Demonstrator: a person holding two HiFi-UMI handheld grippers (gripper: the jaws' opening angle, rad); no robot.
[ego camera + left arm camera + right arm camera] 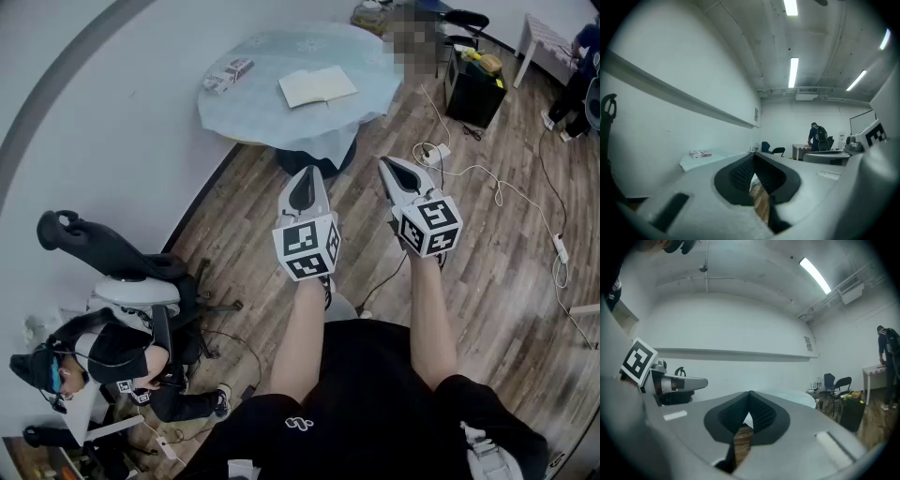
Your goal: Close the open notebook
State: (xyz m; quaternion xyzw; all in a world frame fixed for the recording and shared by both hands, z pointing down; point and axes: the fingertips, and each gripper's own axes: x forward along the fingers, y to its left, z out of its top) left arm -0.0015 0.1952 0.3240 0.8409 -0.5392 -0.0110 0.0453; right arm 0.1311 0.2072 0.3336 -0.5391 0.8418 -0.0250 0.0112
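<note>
Notebook (317, 86) lies open on the far table (253, 66); left gripper (302, 178) and right gripper (389, 165), pinched shut and empty, must get closer.

Notebook (317, 86): cream pages.
Bench (272, 52): pale blue-green cover.
Box (228, 75): white with red.
Left tool (306, 176), right tool (387, 166): white-grey shells, black ribbed pads, black-and-white square markers.
Floor (506, 281): brown wood-grain planks.

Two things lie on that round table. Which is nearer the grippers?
The open notebook, pale pages up, near the middle of the table. The small box sits further off, at its left edge.
</note>
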